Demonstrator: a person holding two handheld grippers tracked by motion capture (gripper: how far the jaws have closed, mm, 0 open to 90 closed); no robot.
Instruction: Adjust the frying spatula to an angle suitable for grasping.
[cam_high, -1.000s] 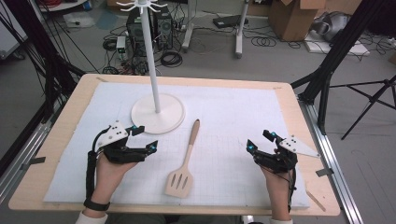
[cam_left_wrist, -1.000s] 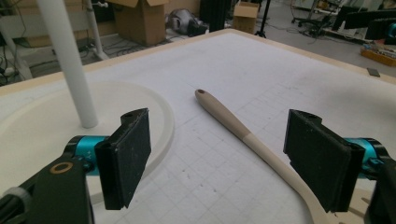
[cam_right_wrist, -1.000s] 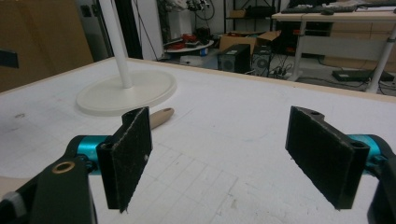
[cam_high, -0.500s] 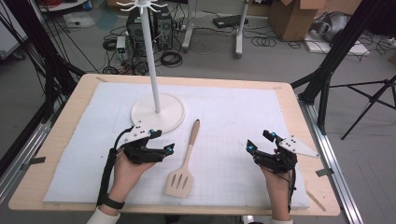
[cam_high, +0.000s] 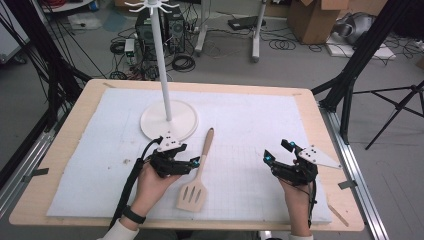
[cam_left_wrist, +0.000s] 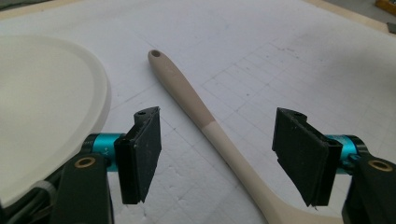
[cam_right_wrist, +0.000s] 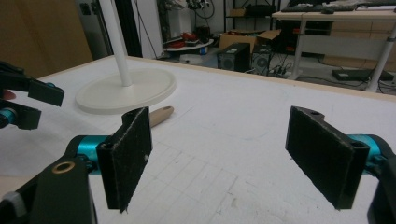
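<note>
Spatula (cam_high: 197, 172) of pale wood lies flat on the white mat (cam_high: 250, 120) near the table's front middle, its long axis running almost straight away from the person with a slight lean: the slotted blade sits at the near end, and the handle points toward the far side, tipping a little to the right, its rounded tip with a small hole ending just beside the round base of the white stand (cam_high: 169, 120). Left gripper (cam_high: 192, 163) is low over the mat right at the left side of the handle's middle, its jaws spread wide apart; in the left gripper view the handle (cam_left_wrist: 205, 121) passes diagonally between the two black pads, touching neither, with the stand's base (cam_left_wrist: 46, 107) at the left edge. Right gripper (cam_high: 275, 156) rests well apart from the spatula on the right half of the mat, jaws likewise wide apart and holding nothing; in the right gripper view the handle tip (cam_right_wrist: 161, 114) peeks out past its left pad, with the stand (cam_right_wrist: 122, 88) beyond.
</note>
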